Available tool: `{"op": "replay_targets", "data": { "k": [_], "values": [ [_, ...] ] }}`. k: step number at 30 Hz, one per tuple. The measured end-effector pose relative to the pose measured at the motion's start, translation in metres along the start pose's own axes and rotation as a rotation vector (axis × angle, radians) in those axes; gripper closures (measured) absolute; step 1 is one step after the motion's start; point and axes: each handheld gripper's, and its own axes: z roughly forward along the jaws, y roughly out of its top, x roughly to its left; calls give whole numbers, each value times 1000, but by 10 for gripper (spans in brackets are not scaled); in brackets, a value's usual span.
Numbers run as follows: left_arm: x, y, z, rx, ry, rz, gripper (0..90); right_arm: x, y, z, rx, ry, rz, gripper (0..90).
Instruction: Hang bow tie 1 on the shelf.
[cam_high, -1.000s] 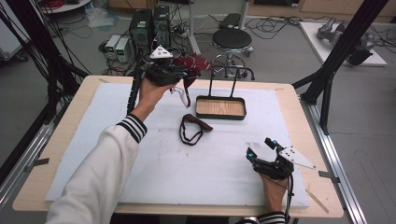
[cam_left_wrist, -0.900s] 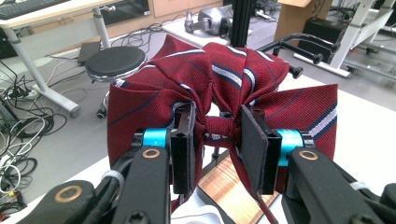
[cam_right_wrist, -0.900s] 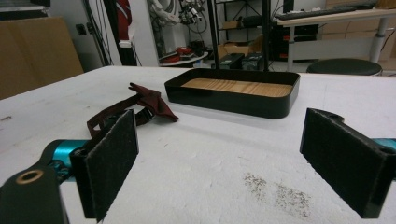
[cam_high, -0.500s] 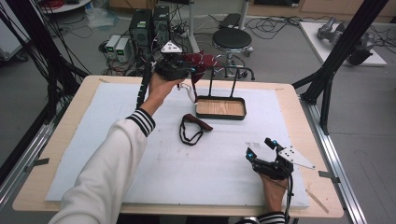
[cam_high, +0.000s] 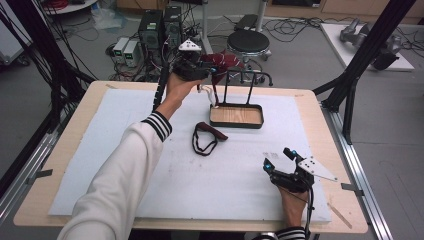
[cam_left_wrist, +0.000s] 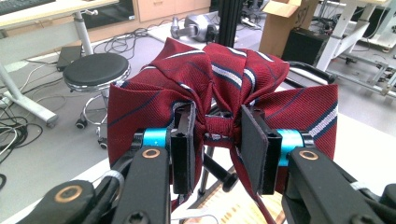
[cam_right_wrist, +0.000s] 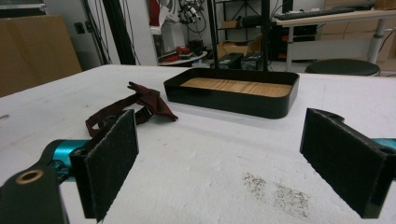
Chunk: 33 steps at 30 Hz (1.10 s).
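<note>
Your left gripper (cam_high: 207, 70) is raised beside the top bar of the black stand (cam_high: 243, 85), at its left end, and its jaws are pinched on the knot of a dark red striped bow tie (cam_left_wrist: 219, 93). In the left gripper view the tie's two wings fan out above and to both sides of the pads, and the stand's bar shows just behind the right wing. From above, the tie (cam_high: 223, 61) hangs at that same left end of the stand, over the wooden-floored tray (cam_high: 236, 116) at its base. A second dark red bow tie (cam_high: 206, 136) with its strap looped lies on the white mat just in front of the tray's left corner. Your right gripper (cam_high: 280, 161) rests on the mat well in front of the tray, jaws spread wide and holding nothing
</note>
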Motion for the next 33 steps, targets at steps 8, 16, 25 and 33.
{"op": "replay_targets", "data": {
  "k": [8,16,25,33],
  "values": [
    [-2,4,13,1,0,-1,664,0,0,0,1,-3,0,107],
    [0,0,23,9,27,-19,663,0,0,0,-1,1,1,107],
    [9,-2,16,1,73,-28,663,-1,0,0,-2,4,4,107],
    [20,-10,10,1,120,-48,663,0,0,0,-2,2,1,107]
  ]
}}
